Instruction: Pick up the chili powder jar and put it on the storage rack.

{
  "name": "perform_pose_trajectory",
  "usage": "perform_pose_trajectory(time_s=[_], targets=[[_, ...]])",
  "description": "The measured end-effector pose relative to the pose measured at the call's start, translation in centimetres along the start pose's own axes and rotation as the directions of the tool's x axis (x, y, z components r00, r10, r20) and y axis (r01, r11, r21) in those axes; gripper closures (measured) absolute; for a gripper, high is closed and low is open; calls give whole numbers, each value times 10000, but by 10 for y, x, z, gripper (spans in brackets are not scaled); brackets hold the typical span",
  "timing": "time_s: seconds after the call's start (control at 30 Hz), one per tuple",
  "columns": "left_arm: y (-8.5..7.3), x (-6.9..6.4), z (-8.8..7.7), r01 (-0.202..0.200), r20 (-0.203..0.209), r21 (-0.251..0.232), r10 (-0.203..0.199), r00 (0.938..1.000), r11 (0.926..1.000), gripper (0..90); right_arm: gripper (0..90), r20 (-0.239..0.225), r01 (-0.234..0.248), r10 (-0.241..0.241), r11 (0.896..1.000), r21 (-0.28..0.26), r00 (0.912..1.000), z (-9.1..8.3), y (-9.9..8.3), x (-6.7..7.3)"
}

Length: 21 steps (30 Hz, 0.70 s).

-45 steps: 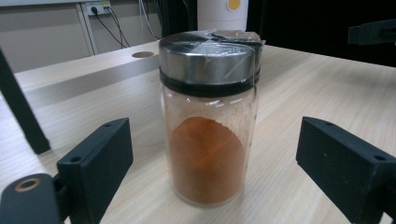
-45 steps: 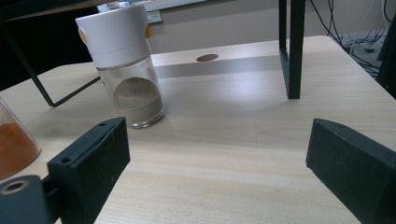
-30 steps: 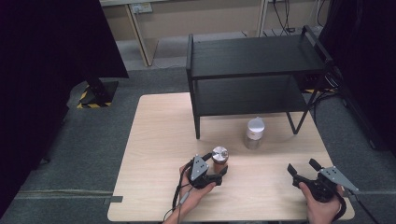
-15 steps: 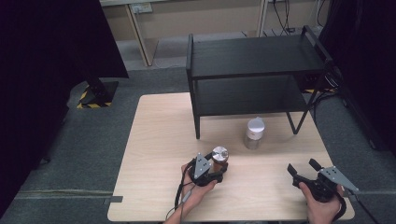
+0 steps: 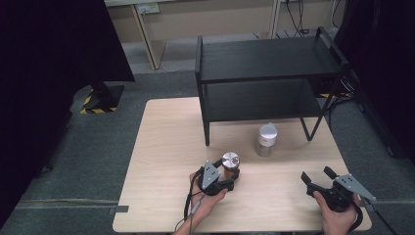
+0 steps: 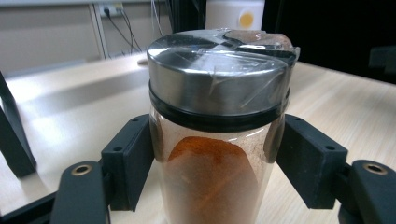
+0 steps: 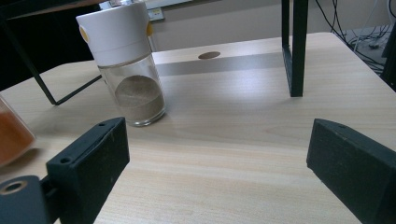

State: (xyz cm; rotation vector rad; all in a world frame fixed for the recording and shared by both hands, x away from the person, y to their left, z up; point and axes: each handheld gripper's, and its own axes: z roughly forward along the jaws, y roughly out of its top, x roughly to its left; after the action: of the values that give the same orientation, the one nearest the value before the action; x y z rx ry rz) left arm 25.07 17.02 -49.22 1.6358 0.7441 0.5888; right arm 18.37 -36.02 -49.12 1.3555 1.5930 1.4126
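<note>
Left gripper (image 6: 215, 154) jaws newly closed, clamping spice jar (image 6: 217, 130), base cut off; right gripper (image 7: 219, 154) agape.

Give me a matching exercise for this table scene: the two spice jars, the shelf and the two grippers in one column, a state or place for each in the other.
Things
1. metal-lidded jar
2. white-lidded jar
3. black shelf
4. right gripper

States or places
A. jaws wide apart with nothing between them
B. stands free on the table, brownish powder inside
C. clamped in the left gripper, orange powder inside
D. stands at the far side of the table

Pairs: 1-C, 2-B, 3-D, 4-A
</note>
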Motion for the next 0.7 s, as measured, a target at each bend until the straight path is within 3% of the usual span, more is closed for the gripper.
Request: perform_pose_trajectory(time_s=[0.23, 0.37, 0.7], targets=[[11, -6, -10, -136, -196, -805, 120, 9997, 9967, 303, 59, 6, 0, 0, 10000, 19, 10000, 0, 0, 0], [22, -9, -15, -160, -300, -1390, 119, 9995, 9902, 303, 59, -4, 5, -5, 10000, 30, 10000, 1, 1, 1], [40, -13, -20, -320, -580, -2047, 205, 9981, 9783, 303, 59, -3, -16, 16, 10000, 23, 10000, 0, 0, 1]])
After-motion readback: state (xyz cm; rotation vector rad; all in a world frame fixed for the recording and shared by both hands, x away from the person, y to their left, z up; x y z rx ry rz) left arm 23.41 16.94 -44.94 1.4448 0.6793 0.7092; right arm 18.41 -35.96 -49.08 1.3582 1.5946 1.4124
